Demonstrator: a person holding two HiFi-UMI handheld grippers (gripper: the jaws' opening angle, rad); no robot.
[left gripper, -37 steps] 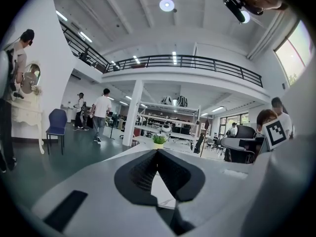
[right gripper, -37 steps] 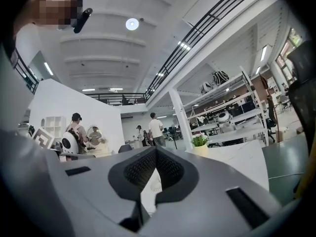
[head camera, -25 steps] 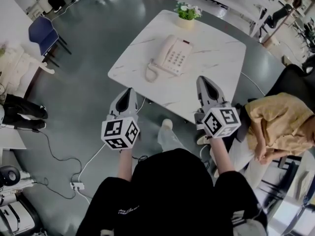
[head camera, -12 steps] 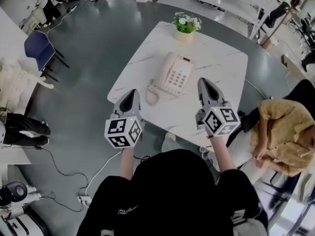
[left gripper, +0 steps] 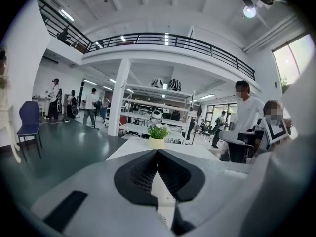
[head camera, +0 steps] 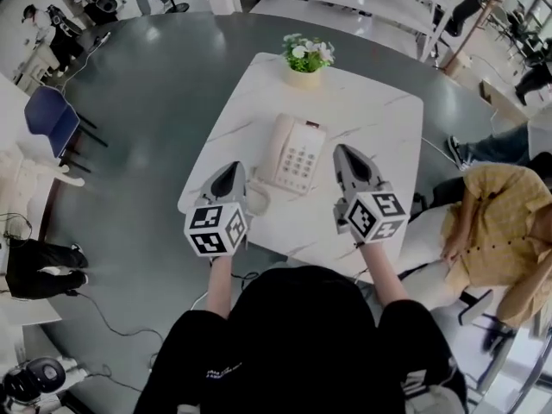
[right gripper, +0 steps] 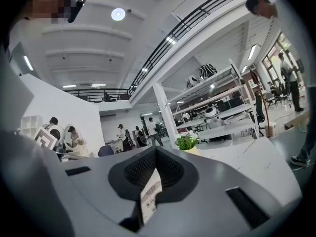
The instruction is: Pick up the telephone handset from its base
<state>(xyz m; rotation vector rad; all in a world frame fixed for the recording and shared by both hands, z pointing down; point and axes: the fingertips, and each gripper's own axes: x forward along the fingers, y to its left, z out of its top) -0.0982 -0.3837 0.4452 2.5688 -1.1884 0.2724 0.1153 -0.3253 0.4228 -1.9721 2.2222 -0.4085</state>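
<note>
Both claws are empty at this moment. Your left claw (head camera: 230, 171) is pressed together with nothing in it; your right claw (head camera: 344, 152) also has its jaws meeting at the tips, pinching nothing. The telephone handset (head camera: 272, 147) lies in its cradle along the left side of the base (head camera: 304, 158), on the white marbled tabletop (head camera: 379, 119). It sits between your two claws and a little beyond their tips, nearer the left one.

The handset will probably feel light and stiff; it looks like smooth moulded cream plastic, so likely a bit slippery under the pads. Take it across the slim middle of the grip, between the two thicker ends (the jaws must spread first, since neither would admit it now). The coiled cord (head camera: 255, 199) loops off the near-left corner and tethers the handset to the base; it will likely tug back as it stretches. The base looks light enough to slide or tip, so a straight upward lift seems safer than a sideways pull.

By count there is one telephone, with one handset, one keypad (head camera: 297, 160) and one coiled cord. There is also one potted plant (head camera: 304, 59) at the far edge, one tabletop, two claws, one blue chair (head camera: 50, 119) off to the left and one seated person (head camera: 496, 222) at the right.
</note>
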